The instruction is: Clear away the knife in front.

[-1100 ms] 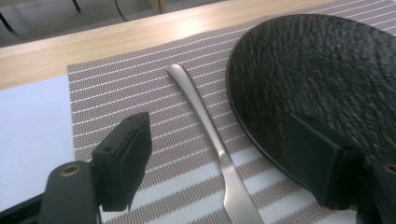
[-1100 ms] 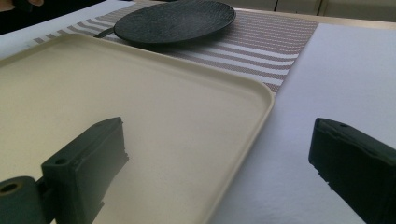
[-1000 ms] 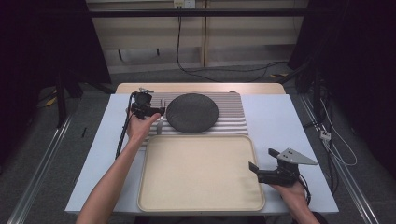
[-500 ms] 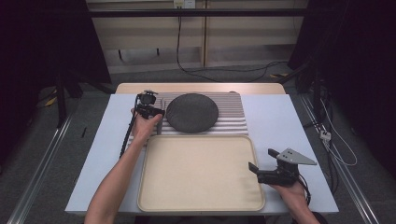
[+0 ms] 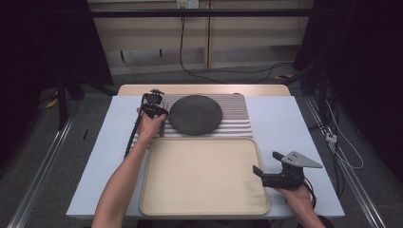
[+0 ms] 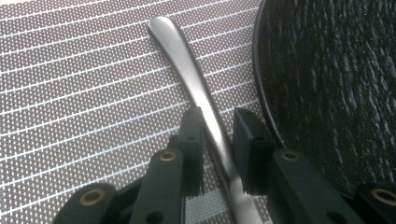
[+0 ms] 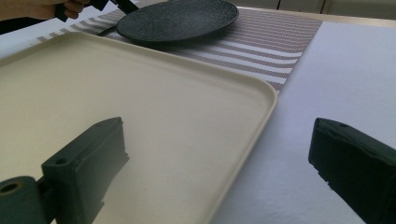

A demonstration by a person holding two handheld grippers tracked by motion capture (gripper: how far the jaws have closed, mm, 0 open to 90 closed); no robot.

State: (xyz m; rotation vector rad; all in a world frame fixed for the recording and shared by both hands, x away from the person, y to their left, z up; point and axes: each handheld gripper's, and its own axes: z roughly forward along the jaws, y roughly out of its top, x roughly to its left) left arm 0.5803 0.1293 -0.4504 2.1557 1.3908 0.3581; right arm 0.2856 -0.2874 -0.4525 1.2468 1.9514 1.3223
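A silver utensil handle (image 6: pixel 187 70) lies on the striped placemat (image 6: pixel 70 70), just left of the dark round plate (image 6: pixel 336 84). My left gripper (image 6: pixel 217 116) straddles this handle. Its jaws have just been closing, and a thin gap still shows on one side. In the high view my left gripper (image 5: pixel 154 111) sits at the left rim of the plate (image 5: pixel 195 115). My right gripper (image 5: pixel 266 164) rests at the table's front right, beside the cream tray (image 5: pixel 199 175), jaws wide apart with nothing between them (image 7: pixel 219 135).
The placemat (image 5: pixel 235 107) lies behind the tray, under the plate. The tray's raised rim (image 7: pixel 261 100) runs between my right jaws. White tabletop (image 5: pixel 290 123) lies to the right of the mat. Cables trail on the floor beyond the table.
My left hand has shifted a little to the right and lower, toward the plate's left rim. The right hand has stayed put.
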